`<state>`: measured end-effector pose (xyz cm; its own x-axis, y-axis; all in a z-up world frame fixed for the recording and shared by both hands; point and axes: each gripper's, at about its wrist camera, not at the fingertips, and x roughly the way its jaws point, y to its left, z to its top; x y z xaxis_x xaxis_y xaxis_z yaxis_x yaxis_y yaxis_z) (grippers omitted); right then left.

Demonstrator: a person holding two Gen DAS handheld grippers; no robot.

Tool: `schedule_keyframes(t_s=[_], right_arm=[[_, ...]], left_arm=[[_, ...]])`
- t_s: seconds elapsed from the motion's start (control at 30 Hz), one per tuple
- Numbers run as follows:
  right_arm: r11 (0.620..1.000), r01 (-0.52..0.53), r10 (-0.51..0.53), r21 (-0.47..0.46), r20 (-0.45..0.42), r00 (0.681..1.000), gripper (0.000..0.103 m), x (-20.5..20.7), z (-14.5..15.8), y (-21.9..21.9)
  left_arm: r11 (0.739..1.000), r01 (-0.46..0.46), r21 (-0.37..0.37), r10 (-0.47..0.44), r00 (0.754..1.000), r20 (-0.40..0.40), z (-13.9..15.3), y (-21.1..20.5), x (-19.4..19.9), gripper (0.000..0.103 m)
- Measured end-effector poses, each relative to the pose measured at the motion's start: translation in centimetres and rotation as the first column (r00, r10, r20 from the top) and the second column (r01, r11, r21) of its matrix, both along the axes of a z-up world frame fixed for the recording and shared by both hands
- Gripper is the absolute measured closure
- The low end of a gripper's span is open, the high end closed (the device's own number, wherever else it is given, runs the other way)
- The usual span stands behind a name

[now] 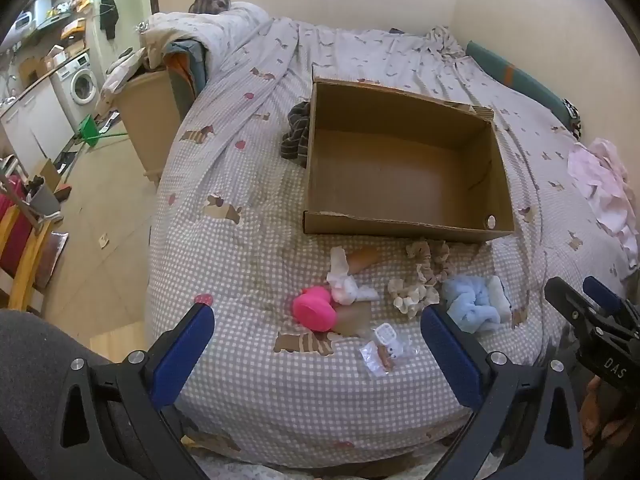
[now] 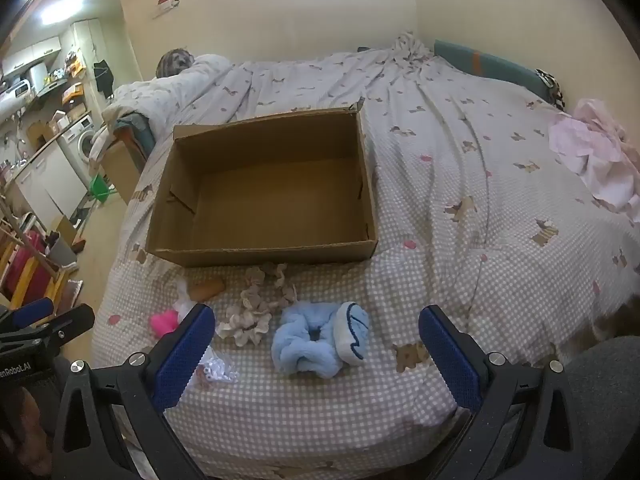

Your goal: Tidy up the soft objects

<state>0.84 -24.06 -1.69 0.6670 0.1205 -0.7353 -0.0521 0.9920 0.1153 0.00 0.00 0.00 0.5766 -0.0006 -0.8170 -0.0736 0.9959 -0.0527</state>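
Observation:
An open, empty cardboard box sits on the bed. In front of it lie small soft things: a pink one, a white sock-like piece, beige scrunchies, a light blue scrunchie and a white-and-blue rolled piece. My left gripper is open and empty, above the bed's near edge before the pink thing. My right gripper is open and empty, just before the blue scrunchie; it also shows in the left wrist view.
A dark striped cloth lies left of the box. Pink clothing is at the bed's right side. Small plastic packets lie near the front. A piled duvet and a wooden cabinet stand left.

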Motion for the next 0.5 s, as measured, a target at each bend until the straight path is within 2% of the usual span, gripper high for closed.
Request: schedule_keyframes(t_s=[0.5], right_arm=[[1.000,-0.002,0.002,0.010,-0.001,1.000,0.000,-0.04,0.15,-0.02]], left_arm=[[1.000,-0.001,0.011,0.001,1.000,-0.006,-0.41,0.55,-0.16,0.000]])
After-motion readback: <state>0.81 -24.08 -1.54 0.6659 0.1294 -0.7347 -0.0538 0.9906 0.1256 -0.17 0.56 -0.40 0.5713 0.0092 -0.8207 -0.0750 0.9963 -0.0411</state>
